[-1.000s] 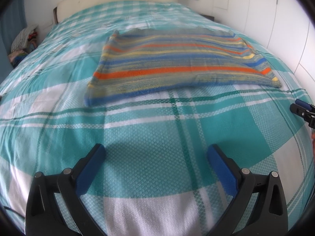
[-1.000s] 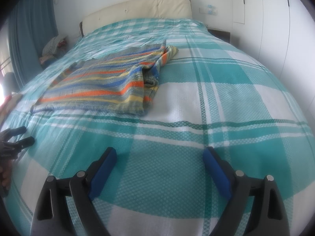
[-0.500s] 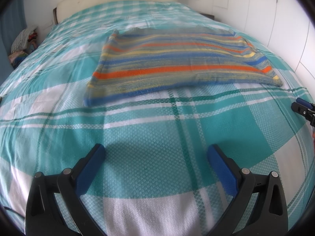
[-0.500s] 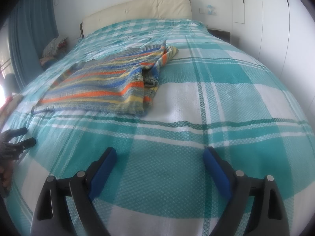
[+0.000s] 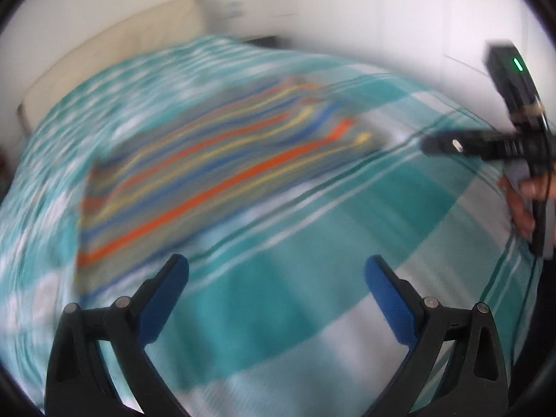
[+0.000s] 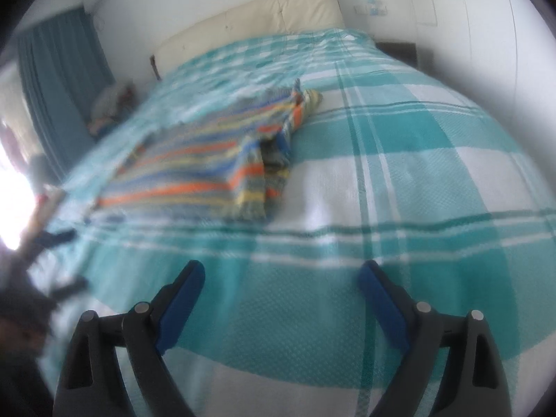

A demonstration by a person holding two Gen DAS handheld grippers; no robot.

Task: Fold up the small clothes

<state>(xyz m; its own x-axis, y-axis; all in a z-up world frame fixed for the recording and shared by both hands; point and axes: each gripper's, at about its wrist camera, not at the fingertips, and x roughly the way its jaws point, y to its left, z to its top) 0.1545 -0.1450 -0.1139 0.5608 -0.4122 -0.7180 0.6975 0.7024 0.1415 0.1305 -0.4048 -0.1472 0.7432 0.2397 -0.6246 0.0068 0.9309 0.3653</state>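
- On the bed, left wrist view: the left gripper point(image 5: 276, 278) hangs over the teal-and-white checked bedspread point(image 5: 295, 299), blue pads spread wide, nothing between them
- The picture is smeared with blur, but the striped sweater point(image 5: 222, 170) lies flat ahead of the fingers, apart from them, orange, yellow and blue bands running slantwise
- At the right edge, the right gripper point(image 5: 451, 146) pokes in sideways, a hand point(image 5: 521, 201) wrapped round its handle, a green light on the housing above
- Behind, a cream headboard point(image 5: 114, 52) against the white wall
- Right wrist view: the right gripper point(image 6: 281, 281) gapes wide too, empty, above bare bedspread point(image 6: 399, 180)
- The striped sweater point(image 6: 208, 173) sits up and left of the fingers, well clear, its near right edge folded over
- Far left, blurred dark fingertips of the left gripper point(image 6: 62, 260) over the bed's edge; teal curtain point(image 6: 55, 80) beyond
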